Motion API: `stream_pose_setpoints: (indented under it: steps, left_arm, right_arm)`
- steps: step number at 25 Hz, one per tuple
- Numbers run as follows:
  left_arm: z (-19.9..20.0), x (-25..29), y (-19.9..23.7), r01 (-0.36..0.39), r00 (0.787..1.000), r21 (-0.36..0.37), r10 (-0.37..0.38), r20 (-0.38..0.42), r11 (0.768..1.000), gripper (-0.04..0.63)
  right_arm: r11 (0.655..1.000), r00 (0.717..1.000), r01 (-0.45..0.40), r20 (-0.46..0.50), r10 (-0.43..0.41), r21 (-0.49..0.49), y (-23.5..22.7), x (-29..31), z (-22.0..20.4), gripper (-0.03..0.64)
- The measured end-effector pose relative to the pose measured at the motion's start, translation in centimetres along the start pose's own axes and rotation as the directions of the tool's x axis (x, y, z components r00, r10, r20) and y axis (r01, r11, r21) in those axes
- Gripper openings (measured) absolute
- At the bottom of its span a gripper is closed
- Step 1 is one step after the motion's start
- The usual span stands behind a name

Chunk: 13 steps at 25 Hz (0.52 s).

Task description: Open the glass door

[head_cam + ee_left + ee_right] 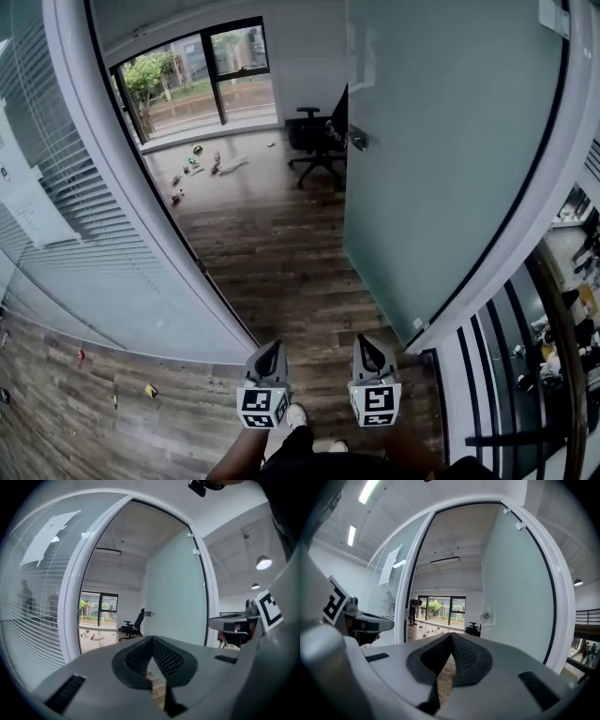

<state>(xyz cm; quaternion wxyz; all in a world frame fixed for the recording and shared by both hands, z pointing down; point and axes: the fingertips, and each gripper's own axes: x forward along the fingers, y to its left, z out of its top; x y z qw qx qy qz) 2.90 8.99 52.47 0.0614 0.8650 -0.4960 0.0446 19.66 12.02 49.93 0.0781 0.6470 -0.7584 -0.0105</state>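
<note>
I hold my left tongs [271, 349] and my right tongs [367, 339] side by side at the bottom middle of the head view. Both point ahead into the doorway. The left tongs are pinched tight, with the dark tips touching at the top and nothing in them. The right tongs are pinched tight the same way and hold nothing too. The two are near each other but do not touch.

The glass door [441, 159] fills the upper right of the head view. It is milky glass and it stands swung open into the room. Its little metal handle [358, 141] sticks out near its left edge. My tongs are well apart from the door and the handle.

On the left is the white door frame [145, 187], running from the top left down to the middle. Left of it is a glass wall [84, 234] with thin stripes. The wood floor [281, 253] runs up the middle, through the doorway.

A black office chair [317, 141] stands at the upper middle, just beside the handle edge of the door. Some small toys [197, 164] lie on the floor near the big window [202, 80] at the top left. My white shoe [296, 415] peeks out at the bottom, between the tongs.
</note>
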Motion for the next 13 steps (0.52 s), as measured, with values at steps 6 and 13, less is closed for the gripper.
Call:
stream_pose_setpoints:
  steps: [6, 13]
  left_arm:
    - [0.8, -3.7, -4.1, 0.002, 1.000, 0.009, -0.002, 0.011, 1.000, 0.002]
    - [-1.7, -5.2, -7.9, 0.007, 0.999, 0.025, -0.008, 0.035, 1.000, 0.002]
  right_arm:
    - [1.000, 1.000, 0.000, 0.029, 0.000, -0.008, -0.8, -5.1, 1.2, 0.015]
    - [1.000, 0.997, -0.011, 0.072, 0.011, 0.000, -1.4, -8.1, -1.5, 0.015]
